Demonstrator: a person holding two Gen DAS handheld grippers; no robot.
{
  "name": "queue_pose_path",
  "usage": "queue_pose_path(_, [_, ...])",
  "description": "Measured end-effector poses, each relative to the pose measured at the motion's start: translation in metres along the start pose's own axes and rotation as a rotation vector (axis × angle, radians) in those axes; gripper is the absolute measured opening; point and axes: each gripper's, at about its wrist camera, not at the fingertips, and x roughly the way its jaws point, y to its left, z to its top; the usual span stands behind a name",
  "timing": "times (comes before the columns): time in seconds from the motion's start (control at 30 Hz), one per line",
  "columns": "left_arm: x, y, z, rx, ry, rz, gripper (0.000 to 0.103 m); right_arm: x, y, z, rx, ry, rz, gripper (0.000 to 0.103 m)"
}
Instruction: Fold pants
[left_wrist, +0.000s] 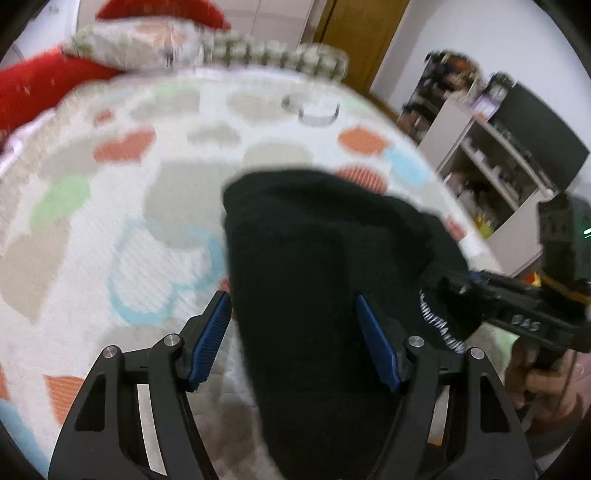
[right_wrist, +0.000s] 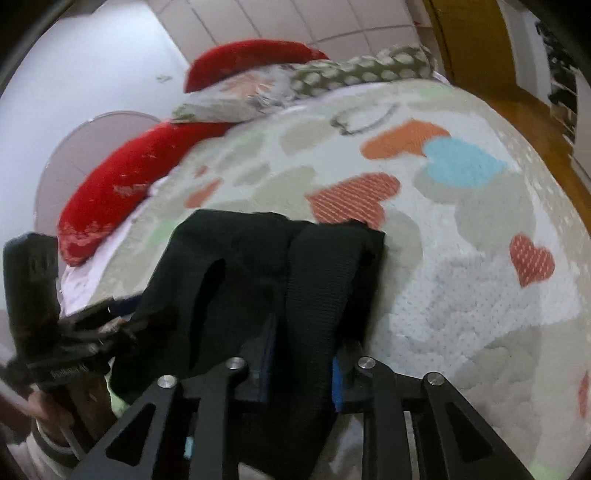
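Left gripper fingers spread wide astride black pants, not pressing, right gripper fingers clamped on pants fabric, heart-print bedspread beneath, red pillows behind.

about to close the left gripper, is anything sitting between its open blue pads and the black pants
Nothing visible does. The left gripper is open with the black fabric pants lying directly between its blue pads, on the heart-patterned bedspread.

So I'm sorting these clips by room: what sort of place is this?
Most likely a bedroom at home. The black pants lie on a bed with a heart-patterned cover, red pillows sit at its far end, and cluttered shelves stand nearby.
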Motion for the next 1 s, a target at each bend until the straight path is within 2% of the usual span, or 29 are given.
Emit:
queue_pose_path(0.07, [0.000, 0.002, -0.001, -0.005, -0.010, -0.007, 0.073, -0.011, -0.004, 0.003, 0.012, -0.008, -0.049, 0.051])
queue_pose_path(0.13, [-0.009, 0.004, 0.001, -0.010, -0.021, -0.008, 0.073, -0.030, -0.004, 0.007, 0.010, -0.066, -0.074, 0.052])
queue_pose_path(0.17, [-0.014, 0.004, 0.003, -0.006, -0.036, 0.015, 0.073, -0.042, -0.001, 0.010, 0.007, -0.108, -0.080, 0.052])
queue_pose_path(0.27, [-0.023, 0.003, 0.011, 0.004, -0.078, 0.034, 0.073, -0.056, 0.016, 0.019, -0.044, -0.166, -0.003, 0.052])
queue_pose_path(0.33, [-0.021, 0.003, 0.018, 0.004, -0.077, 0.037, 0.073, -0.048, 0.029, 0.024, -0.082, -0.155, 0.026, 0.052])
queue_pose_path(0.47, [-0.004, 0.003, 0.032, 0.008, -0.063, 0.074, 0.073, -0.014, 0.047, 0.030, -0.147, -0.096, 0.004, 0.047])
queue_pose_path(0.53, [0.008, 0.004, 0.034, 0.015, -0.039, 0.074, 0.073, 0.003, 0.044, 0.033, -0.143, -0.069, -0.022, 0.047])
queue_pose_path(0.57, [0.013, 0.005, 0.034, 0.016, -0.028, 0.074, 0.077, 0.013, 0.040, 0.035, -0.136, -0.051, -0.039, 0.046])
queue_pose_path(0.63, [0.023, 0.007, 0.035, 0.004, -0.009, 0.069, 0.080, 0.030, 0.028, 0.037, -0.099, -0.002, -0.036, 0.046])
queue_pose_path(0.67, [0.025, 0.008, 0.035, 0.000, -0.006, 0.060, 0.080, 0.033, 0.023, 0.037, -0.090, -0.006, -0.027, 0.046])
queue_pose_path(0.87, [0.021, 0.003, 0.033, 0.016, -0.021, 0.082, 0.080, 0.026, 0.025, 0.037, -0.088, -0.019, -0.017, 0.046])
queue_pose_path(1.0, [0.009, 0.000, 0.028, 0.019, -0.026, 0.104, 0.080, 0.002, 0.037, 0.032, -0.101, -0.047, -0.010, 0.046])
